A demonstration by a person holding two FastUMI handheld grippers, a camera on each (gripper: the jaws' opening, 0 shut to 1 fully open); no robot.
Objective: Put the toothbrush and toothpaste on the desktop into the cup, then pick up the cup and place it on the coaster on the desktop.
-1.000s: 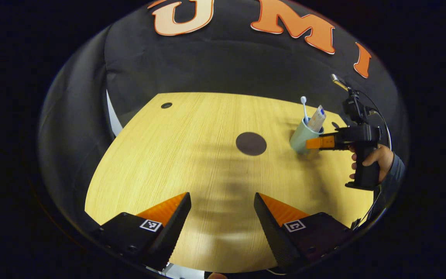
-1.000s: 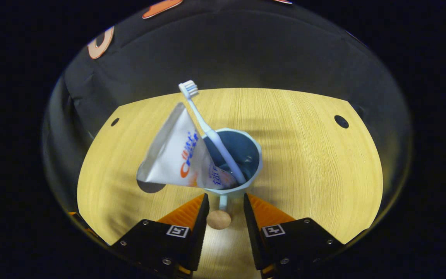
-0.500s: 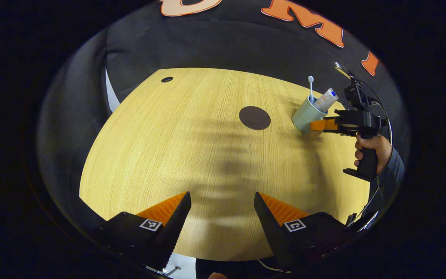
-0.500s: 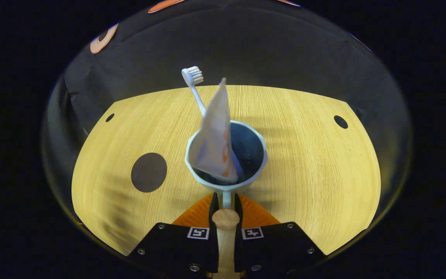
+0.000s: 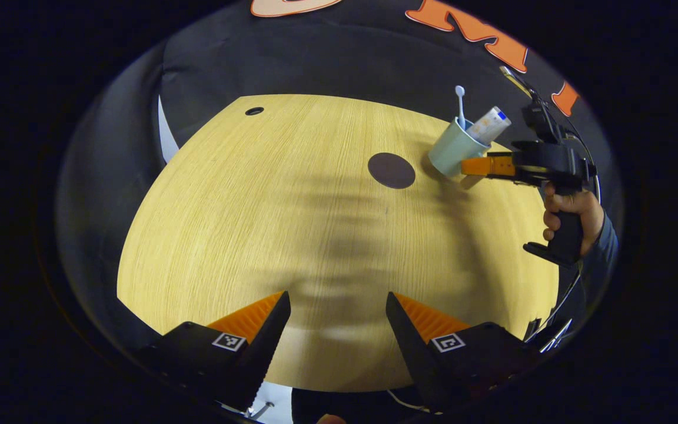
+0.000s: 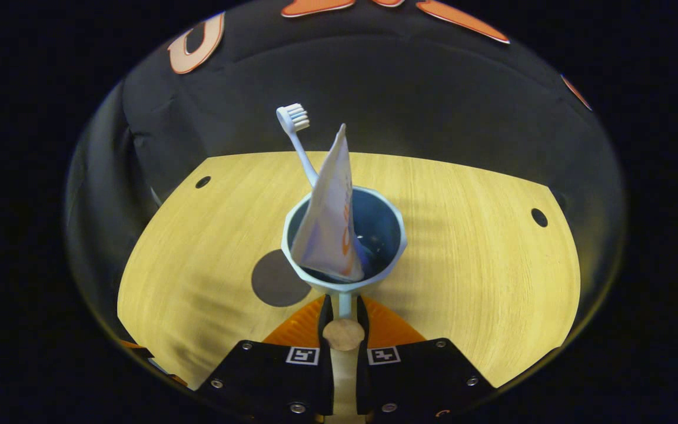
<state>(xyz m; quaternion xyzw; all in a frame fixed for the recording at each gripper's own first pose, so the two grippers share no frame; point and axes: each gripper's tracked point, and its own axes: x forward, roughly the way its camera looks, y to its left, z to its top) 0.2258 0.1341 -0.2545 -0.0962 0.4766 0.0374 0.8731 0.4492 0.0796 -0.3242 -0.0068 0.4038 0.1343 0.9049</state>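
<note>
Between the fingers of the right tool [image 6: 344, 306], in the right gripper view, the handle [image 6: 344, 333] of the cup [image 6: 344, 235] sits clamped from both sides, its rounded wooden-looking end poking back toward the camera. The cup is just ahead of the fingertips, its open mouth facing up. Inside it the toothbrush [image 6: 299, 138] stands tilted, bristle head uppermost and leaning away to the left, and the toothpaste [image 6: 332, 221] tube rests against the near-left rim with its flat crimped end pointing up. The dark round coaster [image 6: 274, 285] lies on the tabletop [image 6: 480, 259] to the lower left of the cup, partly hidden behind the cup's wall; the cup seems to be held above the wood and not on the coaster, though the fisheye view makes the height hard to judge. In the left gripper view the same cup [image 5: 452, 154] shows far off, held sideways by the right tool [image 5: 469, 166] in a person's hand [image 5: 571, 206], just to the right of the coaster [image 5: 391, 170]. The left tool [image 5: 338, 311] hangs over the near edge of the tabletop [image 5: 245, 224], well apart from the cup, its fingers spread wide with nothing between them.
</note>
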